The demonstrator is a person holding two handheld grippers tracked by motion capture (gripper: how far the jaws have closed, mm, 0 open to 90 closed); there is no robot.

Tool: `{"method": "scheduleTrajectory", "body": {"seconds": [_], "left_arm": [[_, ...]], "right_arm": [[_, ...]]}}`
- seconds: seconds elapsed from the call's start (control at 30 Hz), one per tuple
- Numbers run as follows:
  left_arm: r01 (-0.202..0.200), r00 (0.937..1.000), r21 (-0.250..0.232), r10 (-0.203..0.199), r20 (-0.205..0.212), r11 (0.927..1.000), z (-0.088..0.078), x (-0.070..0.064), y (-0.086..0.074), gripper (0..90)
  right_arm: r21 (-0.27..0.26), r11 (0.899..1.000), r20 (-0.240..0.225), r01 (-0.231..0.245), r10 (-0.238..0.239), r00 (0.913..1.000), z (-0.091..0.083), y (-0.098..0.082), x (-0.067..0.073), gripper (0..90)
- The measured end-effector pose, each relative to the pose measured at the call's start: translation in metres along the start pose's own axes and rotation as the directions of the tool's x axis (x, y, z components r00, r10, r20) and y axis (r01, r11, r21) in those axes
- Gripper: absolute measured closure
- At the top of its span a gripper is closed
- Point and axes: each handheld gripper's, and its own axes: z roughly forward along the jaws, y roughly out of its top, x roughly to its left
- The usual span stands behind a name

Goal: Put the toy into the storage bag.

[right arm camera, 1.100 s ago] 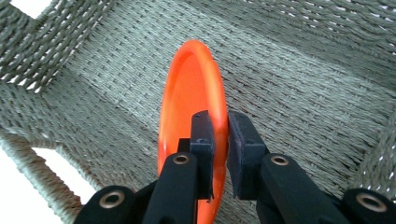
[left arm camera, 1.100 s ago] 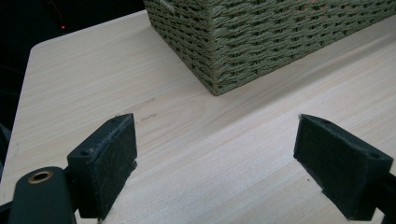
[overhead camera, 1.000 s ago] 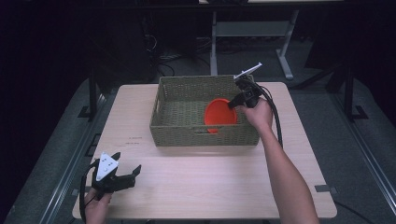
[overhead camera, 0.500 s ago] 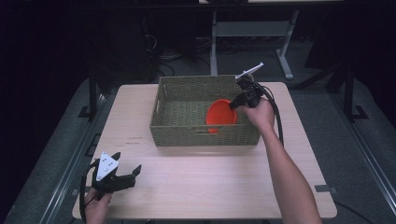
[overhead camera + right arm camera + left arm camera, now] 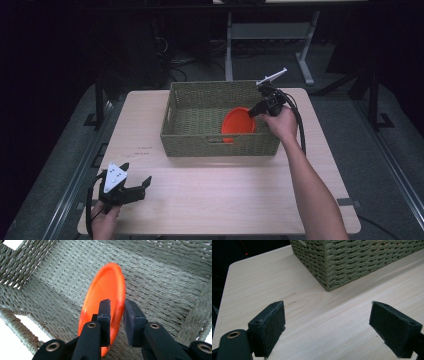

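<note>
the orange plate point(image 5: 238, 125) is already inside the woven basket point(image 5: 220, 142), held on edge over the right part of the basket floor. the right gripper point(image 5: 117, 315) has its jaws on either side of the plate's rim; they have just been opening a little, and a thin gap is seen beside the right pad, so the grip is judged to be loosening rather than firm. the placing is judged nearly done: what is left is letting the plate settle flat and lifting the gripper out. the left gripper point(image 5: 327, 327) is kept idle near the front left corner of the table point(image 5: 215, 200), jaws wide apart with nothing between them. whether the plate's lower edge touches the basket floor cannot be made out, and the far side of the plate is hidden behind the jaws.
</note>
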Motion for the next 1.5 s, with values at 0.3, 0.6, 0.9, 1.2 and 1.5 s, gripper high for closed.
{"method": "scheduleTrajectory", "body": {"seconds": [0.3,0.6,0.9,1.2,1.5], "left_arm": [[-0.016,0.9998,0.0,0.016,0.009,0.9999,0.0,-0.002,0.0,12.8],[-0.014,0.9999,0.004,0.014,0.005,0.9999,0.0,-0.001,0.0,12.8],[-0.011,0.9999,0.001,0.011,0.009,0.9999,0.0,-0.001,0.0,12.8],[-0.013,0.9999,0.001,0.013,0.009,0.9999,0.0,-0.001,0.0,12.8],[-0.014,0.9999,0.002,0.014,0.008,0.9999,0.001,-0.002,0.0,12.8]], "right_arm": [[-0.018,1.0,-0.028,0.005,-0.006,0.9996,-0.003,-0.002,0.0,75.9],[-0.012,1.0,-0.06,0.029,-0.029,0.9977,-0.001,-0.003,0.005,69.6],[-0.01,1.0,-0.068,0.013,-0.014,0.9976,-0.003,-0.007,0.0,63.3],[-0.032,0.999,-0.097,0.019,-0.022,0.995,-0.014,-0.008,0.002,54.0],[-0.05,0.998,-0.132,0.036,-0.042,0.9904,-0.025,-0.013,0.004,38.9]]}}
